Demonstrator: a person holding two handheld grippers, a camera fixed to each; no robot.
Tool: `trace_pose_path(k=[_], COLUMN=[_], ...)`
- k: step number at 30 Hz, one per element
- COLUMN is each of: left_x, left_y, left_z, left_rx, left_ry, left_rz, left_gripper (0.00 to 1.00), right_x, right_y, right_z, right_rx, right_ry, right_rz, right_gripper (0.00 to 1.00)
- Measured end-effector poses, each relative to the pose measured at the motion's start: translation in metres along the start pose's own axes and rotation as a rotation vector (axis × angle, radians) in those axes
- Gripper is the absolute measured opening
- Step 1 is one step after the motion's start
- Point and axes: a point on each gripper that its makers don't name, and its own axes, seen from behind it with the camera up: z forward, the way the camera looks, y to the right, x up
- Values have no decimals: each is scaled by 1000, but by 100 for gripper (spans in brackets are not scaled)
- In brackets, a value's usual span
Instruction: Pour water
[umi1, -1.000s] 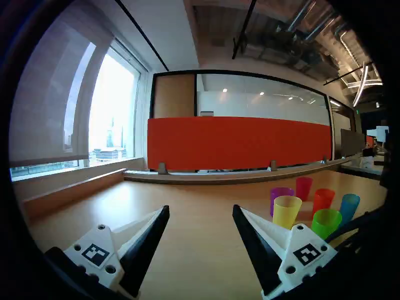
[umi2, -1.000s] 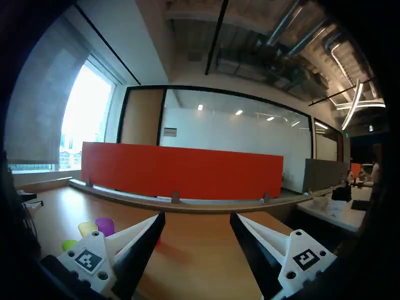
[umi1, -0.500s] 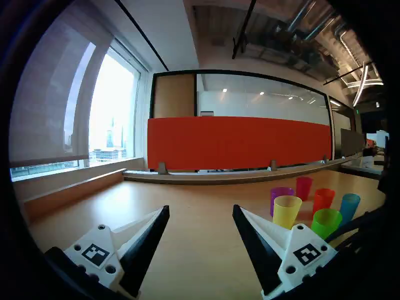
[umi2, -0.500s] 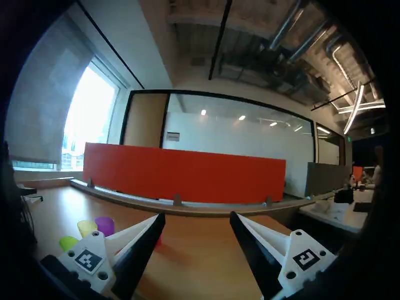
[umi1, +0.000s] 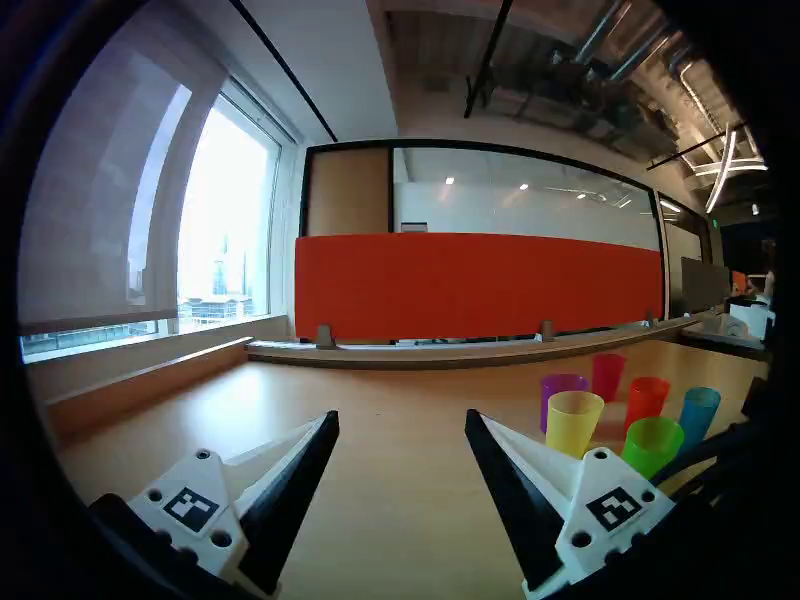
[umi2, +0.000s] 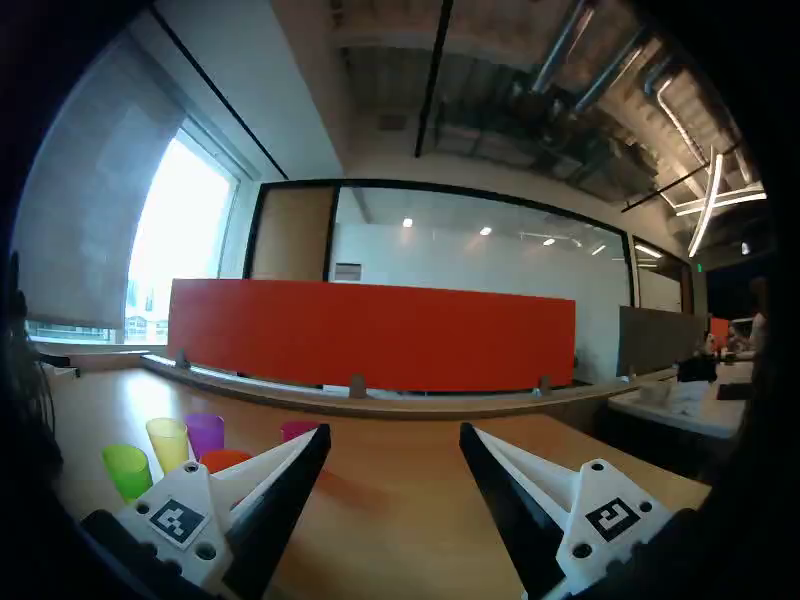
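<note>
Six translucent plastic cups, upright, rims up, clustered on wooden tabletop (umi1: 400, 400). Nearest: yellow cup (umi1: 574, 424), green cup (umi1: 652, 445). Behind: purple cup (umi1: 556, 388), orange cup (umi1: 647, 400), blue cup (umi1: 698, 415). Farthest: pink cup (umi1: 606, 376). Contents indiscernible.

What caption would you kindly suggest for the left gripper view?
Open left gripper facing across a wooden table, with six coloured cups grouped at the view's right.

An orange cup (umi2: 222, 460) and a magenta cup (umi2: 297, 430) sit half hidden behind a finger (umi2: 265, 490) of the right gripper (umi2: 393, 430). In the left gripper view, the green cup (umi1: 652, 440) loses its base (every cup's contents unreadable) behind the left gripper (umi1: 401, 415).
</note>
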Motion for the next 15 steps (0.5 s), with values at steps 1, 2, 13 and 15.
trace_pose_path(k=[1, 2, 13, 15], left_x=[0, 0, 0, 0], left_y=[0, 0, 0, 0], left_z=[0, 0, 0, 0], left_rx=[0, 0, 0, 0], left_ry=[0, 0, 0, 0], left_rz=[0, 0, 0, 0], left_gripper=[94, 94, 94, 94], right_x=[-2, -4, -21, -25], right_y=[-1, -2, -3, -1], right_z=[0, 0, 6, 7], right_rx=[5, 10, 18, 12], right_ry=[0, 0, -9, -19], right_rz=[1, 2, 4, 14], right_gripper=[100, 100, 100, 100])
